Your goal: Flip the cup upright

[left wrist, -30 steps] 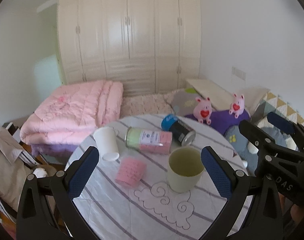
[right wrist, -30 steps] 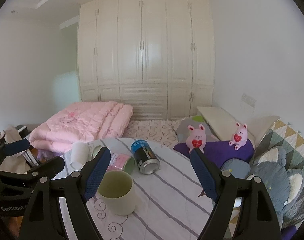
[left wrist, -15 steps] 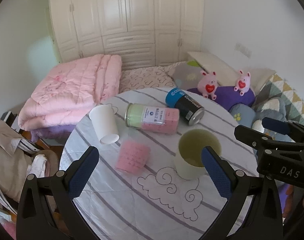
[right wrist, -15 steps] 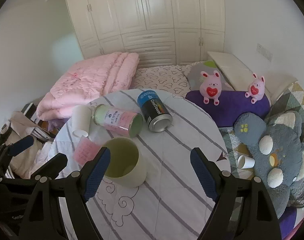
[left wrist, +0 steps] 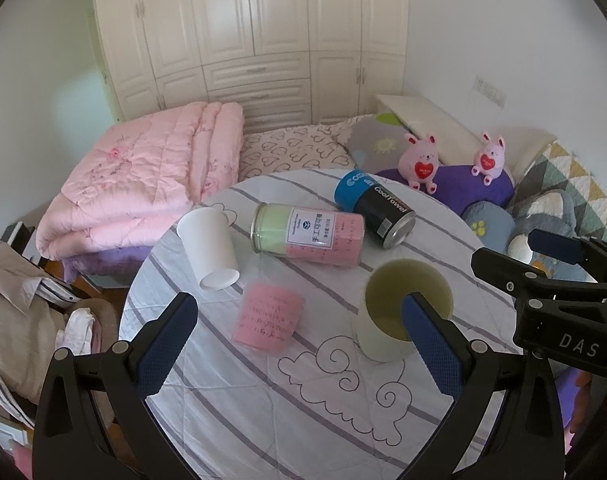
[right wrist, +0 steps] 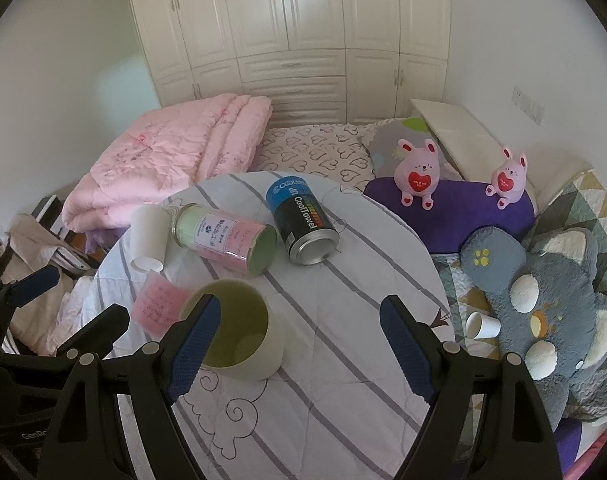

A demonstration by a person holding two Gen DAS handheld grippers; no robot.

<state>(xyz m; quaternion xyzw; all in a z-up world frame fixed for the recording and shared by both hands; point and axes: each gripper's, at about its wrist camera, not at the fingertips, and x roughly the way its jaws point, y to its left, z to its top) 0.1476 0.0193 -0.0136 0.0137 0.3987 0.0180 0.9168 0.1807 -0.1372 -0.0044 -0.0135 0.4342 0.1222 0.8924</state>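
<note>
- Task item: the white paper cup [left wrist: 209, 246] lies on its side on the round table [left wrist: 343, 412], at the table's left edge, just beside the green-and-pink jar [left wrist: 307, 234]. Not yet upright.
- Long axis: runs from far to near as seen from both wrists. The narrower end points toward the grippers and is judged to be the base.
- Bearing from the left gripper [left wrist: 299, 340]: ahead and to the left, just beyond the tip of its left finger, so outside the span of the jaws.
- Bearing from the right gripper [right wrist: 301, 344]: the white paper cup [right wrist: 149, 236] sits far left, with the pale green cup [right wrist: 239, 332] and a pink sleeve-like item [right wrist: 159, 306] lying between.
- Nearer tool: the left gripper, in my judgement. It would need to shift left and forward to bracket the cup across its axis.
- Jaws, left: spread wide, holding nothing. The right finger overlaps the upright pale green cup [left wrist: 387, 320] in view; contact cannot be determined.
- Jaws, right: spread wide, holding nothing. The left finger overlaps the same pale green cup; contact cannot be determined.
- Obstruction risk: the jar lies close on the cup's right side.
</note>
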